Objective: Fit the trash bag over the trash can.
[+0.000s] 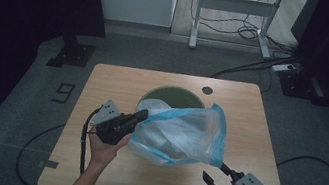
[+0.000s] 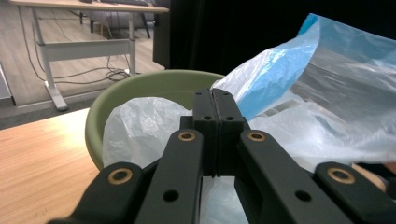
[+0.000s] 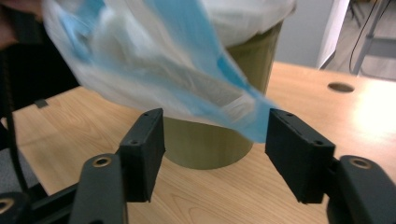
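A green bin (image 1: pixel 175 96) stands mid-worktop (image 1: pixel 102 87), with a translucent blue-edged plastic bag (image 1: pixel 186 134) draped over its rim and spreading toward the person. The left tongs (image 1: pixel 141 116) are clamped tight on the bag's near-left edge. The right tongs (image 1: pixel 216 174) hover spread wide near the bag's lower right corner, gripping nothing.

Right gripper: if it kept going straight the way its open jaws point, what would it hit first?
Probably the drooping blue-edged plastic bag, which hangs across the gap of the right gripper. The green bin stands right behind it. Depth is unclear, but the bag looks nearer.
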Action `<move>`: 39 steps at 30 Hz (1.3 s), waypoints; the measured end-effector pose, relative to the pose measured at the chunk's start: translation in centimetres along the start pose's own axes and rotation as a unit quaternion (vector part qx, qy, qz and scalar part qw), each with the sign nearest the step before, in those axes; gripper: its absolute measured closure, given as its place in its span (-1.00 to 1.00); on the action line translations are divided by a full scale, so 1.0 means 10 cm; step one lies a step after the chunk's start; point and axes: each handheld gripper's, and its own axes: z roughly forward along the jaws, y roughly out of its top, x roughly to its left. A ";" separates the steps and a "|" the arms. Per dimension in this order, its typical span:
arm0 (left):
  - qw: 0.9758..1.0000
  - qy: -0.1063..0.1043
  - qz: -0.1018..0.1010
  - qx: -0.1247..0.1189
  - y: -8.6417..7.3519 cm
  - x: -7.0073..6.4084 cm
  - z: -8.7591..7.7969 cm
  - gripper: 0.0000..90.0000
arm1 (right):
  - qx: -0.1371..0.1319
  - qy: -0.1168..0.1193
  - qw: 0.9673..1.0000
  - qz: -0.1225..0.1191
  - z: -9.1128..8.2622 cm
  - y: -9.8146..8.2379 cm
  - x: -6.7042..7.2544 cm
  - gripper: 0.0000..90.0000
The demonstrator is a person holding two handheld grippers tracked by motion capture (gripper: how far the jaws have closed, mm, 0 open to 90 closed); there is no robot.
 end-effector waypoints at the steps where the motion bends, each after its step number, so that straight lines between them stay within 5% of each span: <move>1: 1.000 0.003 -0.001 -0.001 0.00 0.00 0.00 0.99 | -0.010 0.001 1.000 0.000 -0.08 0.03 0.01 -0.22; 5: 1.000 0.010 -0.006 -0.004 0.00 -0.02 0.01 0.99 | -0.049 0.020 0.999 -0.002 -0.32 0.20 0.08 -0.31; 12: 1.000 0.014 -0.010 -0.009 0.03 -0.01 0.00 0.99 | -0.075 0.017 0.997 -0.021 -0.40 0.60 0.14 -0.33; 23: 1.000 0.015 -0.015 -0.016 0.03 -0.01 0.00 0.99 | -0.063 -0.025 0.998 -0.012 -0.15 1.08 0.06 -0.29; 28: 1.000 0.013 -0.019 -0.021 0.04 0.00 0.00 0.99 | -0.039 -0.048 0.998 0.007 0.07 1.09 -0.05 0.04; 35: 0.999 0.019 -0.028 -0.028 0.10 0.10 0.00 0.99 | -0.010 -0.046 0.999 0.021 0.29 1.04 -0.27 0.94; 39: 0.998 0.026 -0.042 -0.031 0.13 0.21 0.01 0.99 | 0.001 -0.067 0.997 0.027 0.44 1.08 -0.43 0.97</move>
